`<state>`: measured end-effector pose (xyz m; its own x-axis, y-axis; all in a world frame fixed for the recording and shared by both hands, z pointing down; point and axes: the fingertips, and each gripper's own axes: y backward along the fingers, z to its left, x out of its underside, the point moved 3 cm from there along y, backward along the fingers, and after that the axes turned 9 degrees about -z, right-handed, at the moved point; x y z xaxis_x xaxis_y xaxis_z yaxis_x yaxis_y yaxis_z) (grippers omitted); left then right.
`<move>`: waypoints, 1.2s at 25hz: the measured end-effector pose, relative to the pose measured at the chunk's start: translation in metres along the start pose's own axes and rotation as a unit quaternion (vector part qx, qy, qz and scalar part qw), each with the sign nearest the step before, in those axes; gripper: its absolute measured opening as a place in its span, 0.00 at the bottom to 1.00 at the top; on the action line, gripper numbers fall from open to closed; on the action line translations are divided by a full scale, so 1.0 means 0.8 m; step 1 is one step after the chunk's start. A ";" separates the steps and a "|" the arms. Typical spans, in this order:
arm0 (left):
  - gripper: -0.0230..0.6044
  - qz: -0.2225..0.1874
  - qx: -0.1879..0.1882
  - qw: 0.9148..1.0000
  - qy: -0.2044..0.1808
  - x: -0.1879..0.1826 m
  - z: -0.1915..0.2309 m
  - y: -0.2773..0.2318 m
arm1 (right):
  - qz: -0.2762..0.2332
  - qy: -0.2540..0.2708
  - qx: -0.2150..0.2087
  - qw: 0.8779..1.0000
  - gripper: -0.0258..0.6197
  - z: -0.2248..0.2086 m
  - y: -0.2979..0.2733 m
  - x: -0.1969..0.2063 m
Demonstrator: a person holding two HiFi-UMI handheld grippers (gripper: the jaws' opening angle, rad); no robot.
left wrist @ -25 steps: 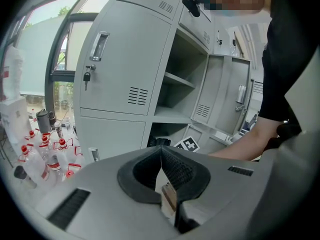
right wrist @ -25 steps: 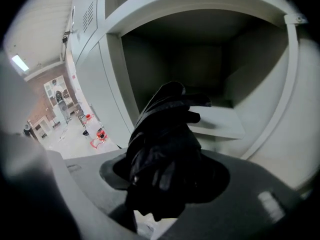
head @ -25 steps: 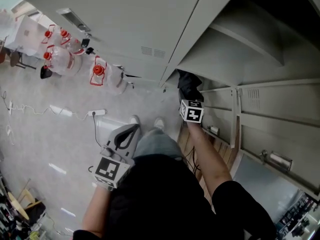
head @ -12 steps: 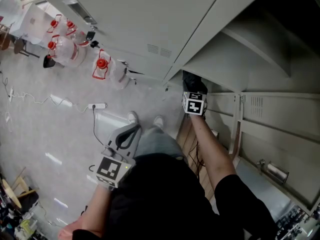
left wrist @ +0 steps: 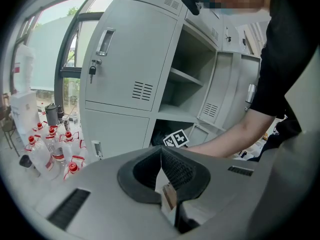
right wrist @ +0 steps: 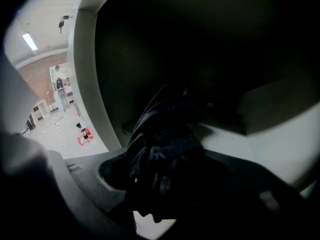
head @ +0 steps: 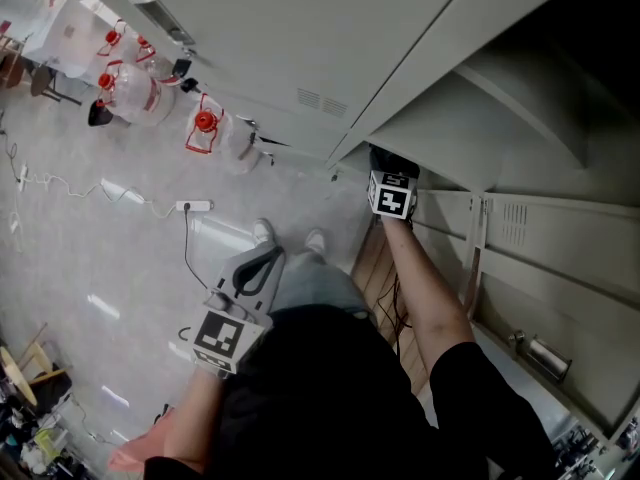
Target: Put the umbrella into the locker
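Note:
A black folded umbrella is clamped in my right gripper, at the mouth of an open lower locker compartment. In the right gripper view the umbrella fills the space between the jaws of the right gripper, its tip pointing into the dark compartment above a pale shelf floor. My left gripper hangs by the person's waist, shut with nothing in it. In its own view the left gripper has its pads meeting, and the locker bank stands ahead of it.
Several clear water jugs with red caps stand on the floor at the upper left. A white power strip with its cable lies near the person's shoes. Open locker doors hang to the right of the arm.
My right gripper has carried the umbrella further toward and into the locker opening, up in the head view. The left gripper has stayed where it was.

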<state>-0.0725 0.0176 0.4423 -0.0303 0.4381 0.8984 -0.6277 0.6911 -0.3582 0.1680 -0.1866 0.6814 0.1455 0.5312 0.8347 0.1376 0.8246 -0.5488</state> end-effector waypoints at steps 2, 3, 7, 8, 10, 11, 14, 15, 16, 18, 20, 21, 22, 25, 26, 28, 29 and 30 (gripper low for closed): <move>0.05 0.000 -0.001 1.000 0.002 0.000 0.000 -0.001 | -0.001 -0.001 -0.004 1.000 0.46 -0.002 -0.006 -0.004; 0.05 -0.001 0.002 1.000 -0.004 0.001 0.000 -0.002 | -0.002 -0.002 -0.005 1.000 0.46 -0.003 -0.008 -0.007; 0.05 0.000 0.003 1.000 -0.005 0.002 0.000 -0.003 | 0.006 -0.005 0.007 1.000 0.47 -0.010 -0.018 -0.005; 0.05 0.000 0.002 1.000 -0.002 0.002 -0.001 -0.004 | 0.008 -0.006 0.011 1.000 0.47 -0.011 -0.020 -0.005; 0.05 -0.002 0.006 1.000 -0.009 0.005 0.000 -0.003 | 0.009 -0.007 0.014 1.000 0.48 -0.013 -0.023 -0.007; 0.05 -0.003 0.009 1.000 -0.015 0.007 0.001 -0.003 | 0.009 -0.007 0.013 1.000 0.48 -0.014 -0.024 -0.008; 0.05 0.000 0.007 1.000 -0.006 0.008 0.000 -0.003 | 0.005 -0.006 0.011 1.000 0.50 -0.015 -0.026 -0.010; 0.05 0.002 0.006 1.000 -0.002 0.008 0.000 -0.003 | 0.004 -0.004 0.011 1.000 0.51 -0.014 -0.026 -0.009; 0.05 0.002 0.008 1.000 -0.005 0.010 0.000 -0.002 | 0.004 -0.002 0.012 1.000 0.52 -0.014 -0.026 -0.008; 0.05 0.000 0.013 1.000 -0.015 0.012 0.001 -0.001 | 0.003 0.003 0.015 1.000 0.55 -0.013 -0.022 -0.010; 0.05 -0.001 0.011 1.000 -0.015 0.012 0.003 0.001 | -0.003 0.008 0.013 1.000 0.57 -0.010 -0.020 -0.014; 0.05 -0.001 0.010 1.000 -0.014 0.012 0.003 0.002 | -0.007 0.011 0.012 1.000 0.58 -0.008 -0.018 -0.017; 0.05 -0.001 0.009 1.000 -0.013 0.012 0.004 0.002 | -0.010 0.013 0.011 1.000 0.59 -0.007 -0.015 -0.020; 0.05 -0.002 0.008 1.000 -0.011 0.013 0.006 0.004 | -0.019 0.009 0.015 1.000 0.59 -0.009 -0.002 -0.019; 0.05 -0.002 0.008 1.000 -0.012 0.014 0.007 0.004 | -0.021 0.005 0.017 1.000 0.59 -0.010 0.003 -0.018; 0.05 -0.002 0.009 1.000 -0.012 0.013 0.008 0.004 | -0.027 -0.002 0.019 0.999 0.59 -0.010 0.014 -0.015; 0.05 -0.002 0.009 1.000 -0.012 0.013 0.008 0.003 | -0.029 -0.004 0.019 0.999 0.59 -0.009 0.019 -0.013; 0.05 -0.002 0.010 1.000 -0.013 0.012 0.008 0.003 | -0.029 -0.006 0.018 0.999 0.59 -0.008 0.025 -0.011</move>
<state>-0.0792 0.0197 0.4521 -0.0485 0.4203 0.9061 -0.6434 0.6807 -0.3502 0.1760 -0.1758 0.6630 0.1263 0.4853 0.8652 0.1107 0.8598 -0.4985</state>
